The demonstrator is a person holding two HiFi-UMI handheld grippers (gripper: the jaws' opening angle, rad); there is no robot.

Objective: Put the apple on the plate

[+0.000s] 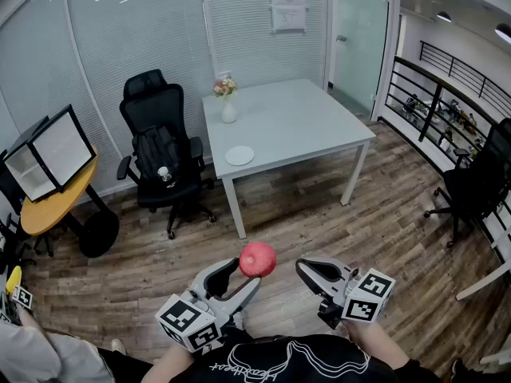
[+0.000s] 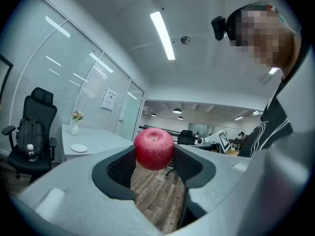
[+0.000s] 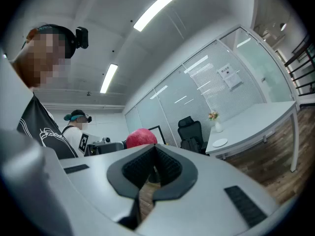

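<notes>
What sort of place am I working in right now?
Probably an office meeting room: a white table with a plate and flower vase, a black office chair beside it, and glass partition walls with blinds.

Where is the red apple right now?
The apple is bottom-middle in the head view, pinched in the left gripper over the wooden floor, far from the plate on the white table.

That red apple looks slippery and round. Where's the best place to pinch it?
Across its widest middle, coming level from the side, as the left gripper holds the apple now. The round flanks curve evenly there, so both jaws seat alike and it likely won't squirt out.
</notes>
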